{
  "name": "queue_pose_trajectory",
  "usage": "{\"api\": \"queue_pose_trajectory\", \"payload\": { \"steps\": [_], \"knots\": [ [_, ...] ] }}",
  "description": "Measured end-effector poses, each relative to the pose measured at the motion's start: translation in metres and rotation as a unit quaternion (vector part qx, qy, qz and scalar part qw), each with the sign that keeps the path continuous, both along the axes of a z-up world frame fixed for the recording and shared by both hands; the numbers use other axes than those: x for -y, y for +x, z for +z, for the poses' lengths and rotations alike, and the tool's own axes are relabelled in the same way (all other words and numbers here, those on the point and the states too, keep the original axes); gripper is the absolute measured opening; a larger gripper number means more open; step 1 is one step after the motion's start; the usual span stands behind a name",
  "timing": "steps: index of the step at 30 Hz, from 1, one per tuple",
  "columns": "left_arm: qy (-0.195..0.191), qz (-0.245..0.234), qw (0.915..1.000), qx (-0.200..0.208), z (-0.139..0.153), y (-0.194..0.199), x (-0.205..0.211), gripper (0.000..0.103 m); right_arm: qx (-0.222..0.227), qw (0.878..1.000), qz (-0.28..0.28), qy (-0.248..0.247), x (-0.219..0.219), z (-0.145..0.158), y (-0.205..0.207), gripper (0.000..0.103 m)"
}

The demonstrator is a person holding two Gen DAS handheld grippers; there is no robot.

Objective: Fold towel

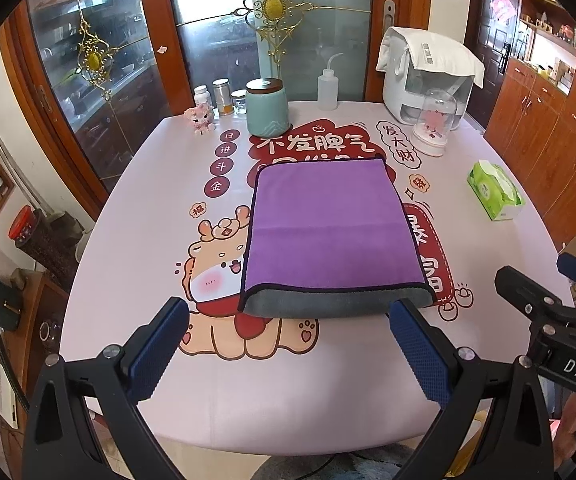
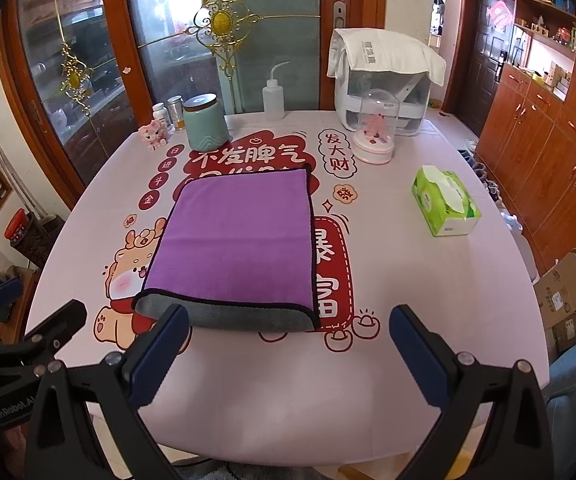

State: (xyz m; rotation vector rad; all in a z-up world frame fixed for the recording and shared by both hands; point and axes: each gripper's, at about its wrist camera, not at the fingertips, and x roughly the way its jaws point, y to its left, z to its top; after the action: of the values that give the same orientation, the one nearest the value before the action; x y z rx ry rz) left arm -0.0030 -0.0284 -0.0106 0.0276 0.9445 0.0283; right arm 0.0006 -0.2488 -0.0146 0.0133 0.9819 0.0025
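Note:
A purple towel [image 1: 328, 228] with a grey underside and black hem lies folded flat in the middle of the pink printed table [image 1: 136, 240]; its grey folded edge faces me. It also shows in the right wrist view [image 2: 240, 244]. My left gripper [image 1: 288, 344] is open and empty, hovering just short of the towel's near edge. My right gripper [image 2: 288, 352] is open and empty, near the towel's near right corner. The right gripper also shows at the right edge of the left wrist view [image 1: 548, 304], and the left gripper at the left edge of the right wrist view [image 2: 20, 320].
At the back stand a teal jar [image 1: 266, 108], small bottles [image 1: 220, 98], a pink toy [image 1: 200, 118], a squeeze bottle [image 1: 327, 88], a white appliance [image 1: 424, 80] and a glass dome [image 1: 434, 124]. A green tissue box [image 1: 496, 190] sits at the right.

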Motion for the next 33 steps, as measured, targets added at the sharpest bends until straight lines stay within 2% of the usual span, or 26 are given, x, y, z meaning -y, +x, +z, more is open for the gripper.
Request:
{"api": "queue_pose_trajectory", "payload": {
  "steps": [12,21,24,27,33],
  "knots": [
    [-0.01,0.022,0.9997,-0.009,-0.008,-0.006,0.001,0.1,0.004,1.0,0.025,0.003,0.009,-0.003,-0.002,0.101],
    [0.003,0.033,0.9995,0.004,-0.015,-0.006,-0.017,0.1,0.0,0.999,0.05,0.014,0.011,-0.019,-0.004,0.101],
    [0.004,0.034,0.9994,0.003,-0.022,0.0,-0.028,0.1,-0.009,0.998,0.056,0.018,0.009,-0.029,0.0,0.101],
    [0.021,0.027,0.9993,-0.018,-0.036,0.012,-0.036,0.1,-0.016,0.998,0.056,0.016,0.009,-0.043,0.008,0.101],
    [0.001,-0.017,0.9983,-0.056,-0.072,0.043,-0.057,0.1,-0.039,0.997,0.059,0.02,0.014,-0.075,0.028,0.101]
  ]
}}
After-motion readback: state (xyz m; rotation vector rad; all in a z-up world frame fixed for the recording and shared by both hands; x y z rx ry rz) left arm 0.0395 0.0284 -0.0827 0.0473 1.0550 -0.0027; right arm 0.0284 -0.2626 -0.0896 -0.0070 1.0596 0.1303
